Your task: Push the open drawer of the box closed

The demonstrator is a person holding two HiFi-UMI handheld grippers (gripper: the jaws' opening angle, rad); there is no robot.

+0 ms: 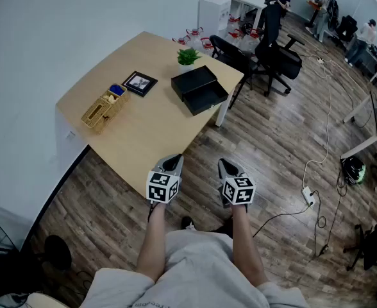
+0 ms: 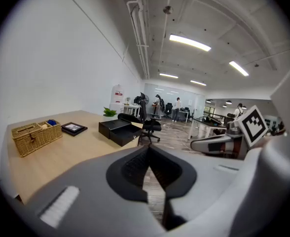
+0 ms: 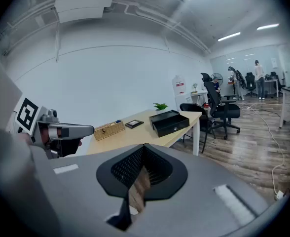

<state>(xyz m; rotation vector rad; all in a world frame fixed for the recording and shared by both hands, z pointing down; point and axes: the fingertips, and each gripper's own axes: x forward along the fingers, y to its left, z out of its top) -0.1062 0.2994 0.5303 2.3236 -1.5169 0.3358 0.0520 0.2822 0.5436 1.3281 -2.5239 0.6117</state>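
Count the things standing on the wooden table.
4: wicker basket at the left end, picture frame beside it, black box near the right edge, small plant behind it. Basket contents not counted.

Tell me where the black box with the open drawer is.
In the head view the black box sits near the far right corner of the table, beside the small plant and right of the picture frame.
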